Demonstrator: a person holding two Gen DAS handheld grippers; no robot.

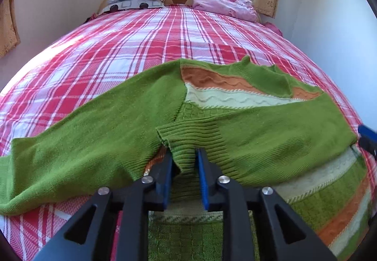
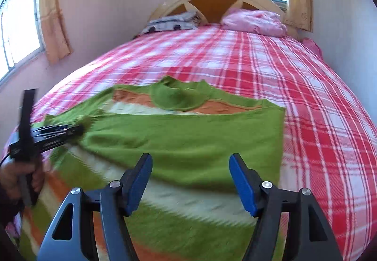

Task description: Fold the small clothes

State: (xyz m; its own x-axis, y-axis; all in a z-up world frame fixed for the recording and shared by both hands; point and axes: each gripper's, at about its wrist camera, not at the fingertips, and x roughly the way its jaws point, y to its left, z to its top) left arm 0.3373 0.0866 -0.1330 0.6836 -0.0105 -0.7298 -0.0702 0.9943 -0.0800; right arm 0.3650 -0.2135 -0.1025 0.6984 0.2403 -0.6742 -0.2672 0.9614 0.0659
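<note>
Okay, right sleeve [image 2: 188, 133] lies across the sweater [image 1: 235, 98]; my left gripper [image 1: 183, 162] pinches its cuff [image 1: 186, 143] at six o'clock, right gripper [image 2: 190, 166] gapes empty; left sleeve [image 1: 82, 138] unfolded.

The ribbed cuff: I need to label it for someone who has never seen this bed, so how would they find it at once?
Start at the red plaid bedspread and find the green sweater spread across its near end. One sleeve is folded over the striped body, and its end is the ribbed cuff between the left gripper pads. Only it has tight ridges; the knit around is smooth.
</note>
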